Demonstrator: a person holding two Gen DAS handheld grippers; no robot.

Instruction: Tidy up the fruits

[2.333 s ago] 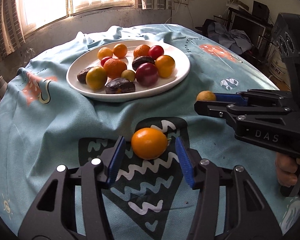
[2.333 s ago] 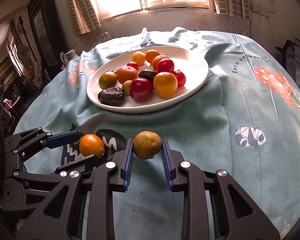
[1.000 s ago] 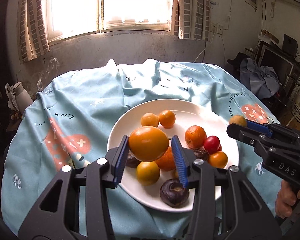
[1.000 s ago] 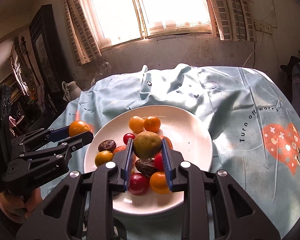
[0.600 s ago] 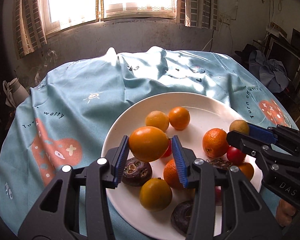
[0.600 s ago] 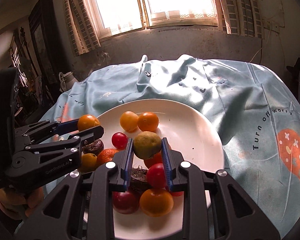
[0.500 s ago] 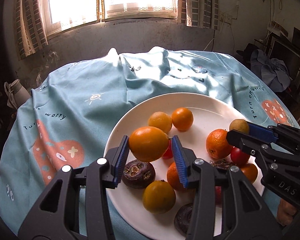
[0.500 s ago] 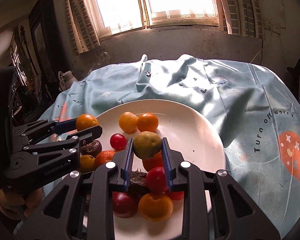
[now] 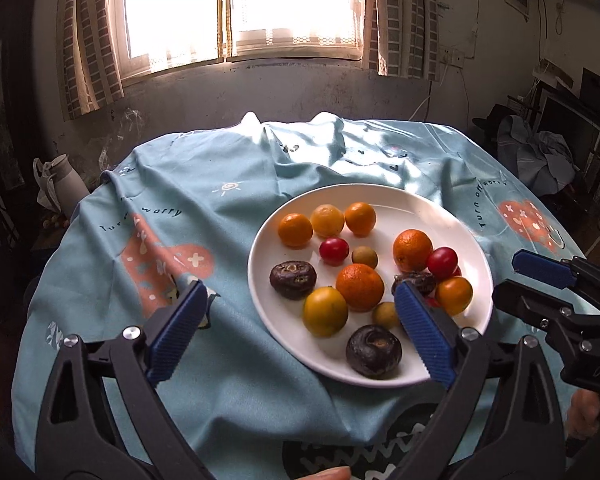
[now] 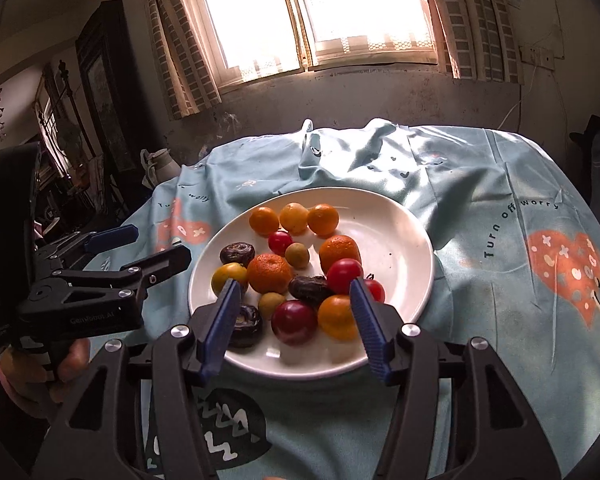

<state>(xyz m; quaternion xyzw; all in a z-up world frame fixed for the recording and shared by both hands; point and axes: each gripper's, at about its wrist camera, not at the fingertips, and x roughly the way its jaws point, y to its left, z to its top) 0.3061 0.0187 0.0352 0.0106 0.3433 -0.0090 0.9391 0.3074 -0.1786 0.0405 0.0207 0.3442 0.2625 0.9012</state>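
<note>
Left gripper hovers over the near-left rim of the white plate, jaws opening and already spread wide, nothing pinched between the blue pads, only cloth and plate seen through the gap; right gripper hangs over the plate's near edge, jaws opening, about half spread, no fruit gripped, the fruits seen between the pads lie on the plate below. All fruit sits on the plate, which rests on a light blue printed tablecloth on a round table under a bright window. Far row: orange fruit, yellow-orange fruit and another orange one, close together. Middle: red cherry tomato, small olive-brown fruit, mandarin, second mandarin. Left: dark purple wrinkled fruit, beside it a yellow round fruit. Near rim: another dark purple fruit and a small yellowish fruit just beside the left gripper's right pad. Right cluster: red tomato, orange tomato, a dark fruit partly hidden by the pad. In the right wrist view a large red tomato lies near the front. A hand holds the left gripper's handle; white jug stands beyond the table at left
</note>
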